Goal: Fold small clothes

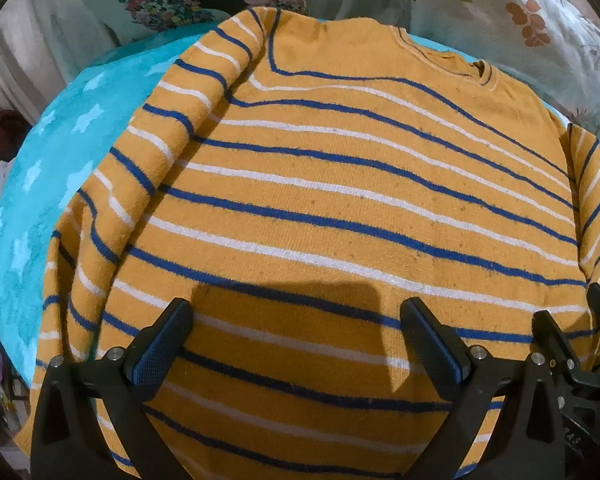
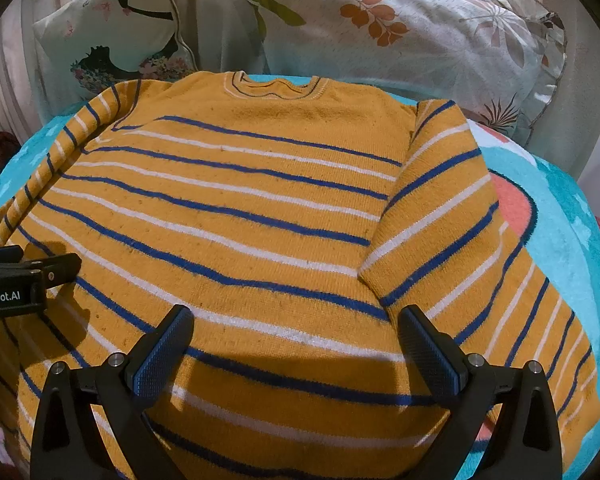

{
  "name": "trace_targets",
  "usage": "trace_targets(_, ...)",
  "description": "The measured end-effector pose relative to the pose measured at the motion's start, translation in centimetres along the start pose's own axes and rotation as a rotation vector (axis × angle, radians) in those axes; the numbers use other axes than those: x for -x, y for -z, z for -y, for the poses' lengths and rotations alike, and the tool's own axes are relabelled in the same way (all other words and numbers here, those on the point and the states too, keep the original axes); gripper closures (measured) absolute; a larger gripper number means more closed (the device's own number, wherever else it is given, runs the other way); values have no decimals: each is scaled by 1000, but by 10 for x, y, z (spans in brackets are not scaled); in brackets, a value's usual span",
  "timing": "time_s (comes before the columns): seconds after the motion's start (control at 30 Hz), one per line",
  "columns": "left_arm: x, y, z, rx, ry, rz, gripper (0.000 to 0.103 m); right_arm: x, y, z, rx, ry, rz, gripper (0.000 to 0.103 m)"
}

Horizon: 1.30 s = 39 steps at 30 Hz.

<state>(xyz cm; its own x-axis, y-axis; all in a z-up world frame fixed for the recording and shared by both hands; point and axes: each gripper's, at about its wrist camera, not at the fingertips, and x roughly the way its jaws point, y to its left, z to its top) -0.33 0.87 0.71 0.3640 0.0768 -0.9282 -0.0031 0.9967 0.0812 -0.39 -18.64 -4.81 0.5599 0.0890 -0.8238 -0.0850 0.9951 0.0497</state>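
A mustard-yellow sweater (image 1: 320, 184) with blue and white stripes lies flat on a turquoise blanket (image 1: 48, 184), collar away from me. It also shows in the right wrist view (image 2: 240, 216). Its left sleeve (image 1: 172, 120) lies along the body's left edge. Its right sleeve (image 2: 452, 216) lies along the right side and slants outward. My left gripper (image 1: 296, 316) is open and empty above the lower body. My right gripper (image 2: 294, 320) is open and empty above the lower body, to the right of the left one. The left gripper's body (image 2: 16, 280) shows at the left edge of the right wrist view.
Floral pillows (image 2: 400, 28) and a pillow with a black figure print (image 2: 112, 28) stand behind the sweater. The blanket (image 2: 560, 208) has a coral patch (image 2: 512, 208) beside the right sleeve. A curtain (image 1: 16, 60) hangs at the far left.
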Motion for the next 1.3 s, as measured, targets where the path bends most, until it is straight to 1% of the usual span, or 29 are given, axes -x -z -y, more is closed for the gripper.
trace_targets(0.1,-2,-6,-3,-45,29,-17,0,0,-1,-1,9,-1,-24,0)
trace_targets(0.13,-3,-8,-5,-69,45,-29,0,0,-2,-2,14,11,-41,0)
trace_targets(0.23,-3,-12,-8,-126,77,-29,0,-4,-6,-2,19,44,-102,0)
trace_targets(0.4,-5,-19,-13,-180,105,-12,0,-6,-13,0,-1,12,-134,0)
trace_targets(0.5,-6,-22,-15,-208,119,5,0,-2,-11,0,-31,1,-100,0)
trace_targets(0.57,-4,-19,-20,-233,150,-9,0,0,-9,0,-54,-8,-77,0)
trace_targets(0.6,-4,-20,-24,-246,167,-15,0,0,-9,2,-75,-17,-72,0)
trace_targets(0.63,-2,-19,-29,-253,182,-13,0,0,-9,3,-103,-15,-86,0)
trace_targets(0.67,-1,-20,-40,-247,197,-14,0,0,-10,3,-110,-19,-84,0)
trace_targets(0.73,-2,-24,-69,-210,212,-14,0,-2,-13,1,-101,-5,-101,0)
trace_targets(0.77,-4,-23,-77,-196,224,-6,0,-3,-15,1,-104,4,-117,0)
trace_targets(0.8,-4,-26,-92,-184,218,10,0,-3,-16,1,-105,4,-126,0)
trace_targets(0.83,-5,-30,-108,-178,158,37,0,-3,-18,1,-105,6,-134,0)
trace_targets(0.87,-4,-28,-110,-174,113,65,0,-5,-17,-1,-95,42,-146,0)
trace_targets(0.93,-8,-43,-139,-147,-1,97,0,-5,-17,-1,-101,52,-146,0)
trace_targets(1.0,-15,-62,-178,-65,-114,91,0,-5,-17,-2,-110,66,-135,0)
trace_targets(1.03,-15,-64,-197,-21,-134,81,0,-4,-16,-2,-114,73,-131,0)
trace_targets(1.1,-17,-74,-238,100,-179,58,0,-4,-15,-2,-126,84,-118,0)
trace_targets(1.13,-16,-75,-255,135,-172,49,0,-4,-15,-1,-132,85,-112,0)
trace_targets(1.2,-10,-80,-274,212,-132,56,0,-5,-15,-1,-143,89,-97,0)
trace_targets(1.27,-3,-81,-278,234,-87,76,0,-4,-13,-2,-149,97,-90,0)
trace_targets(1.3,3,-80,-274,225,-60,90,0,-4,-13,-2,-153,100,-87,0)
